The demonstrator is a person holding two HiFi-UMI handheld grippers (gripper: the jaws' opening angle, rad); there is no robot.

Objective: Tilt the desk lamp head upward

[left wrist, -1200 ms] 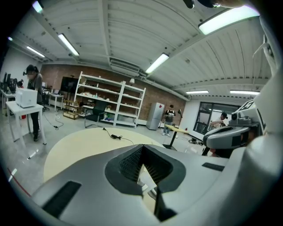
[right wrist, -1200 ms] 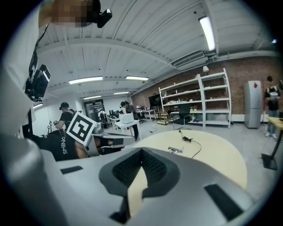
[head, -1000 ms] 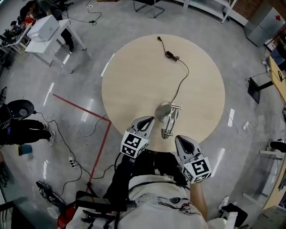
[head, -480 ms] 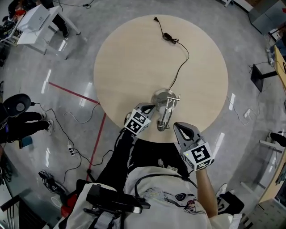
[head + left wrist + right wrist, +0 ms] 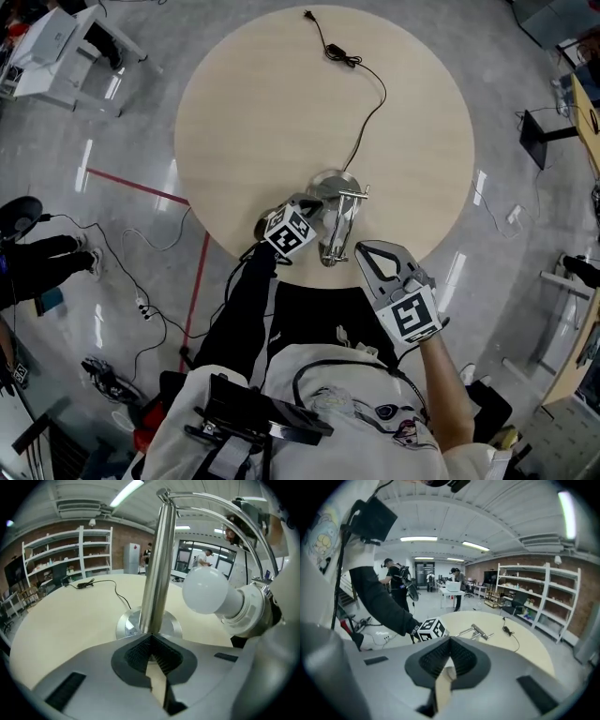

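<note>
A chrome desk lamp (image 5: 336, 220) stands near the front edge of the round beige table (image 5: 244, 112). Its black cord (image 5: 370, 112) runs to the far side. In the left gripper view its upright pole (image 5: 157, 564) rises from the round base (image 5: 124, 625), and the white bulb (image 5: 206, 590) in the head's socket (image 5: 248, 609) hangs to the right. My left gripper (image 5: 314, 202) is shut, its tips (image 5: 151, 637) right in front of the pole near the base. My right gripper (image 5: 359, 248) is shut and empty, just short of the table edge; it sees the lamp (image 5: 476, 631) ahead.
A white side table (image 5: 56, 37) stands at the far left. Cables (image 5: 141, 281) and a red tape line (image 5: 131, 185) lie on the grey floor left of the table. A person's legs (image 5: 37, 267) are at the left edge. Shelving (image 5: 70, 550) lines the brick wall.
My left gripper has dropped and moved forward from the table edge to the lamp's pole. The right gripper has shifted a little forward and rolled. The lamp has not moved.
</note>
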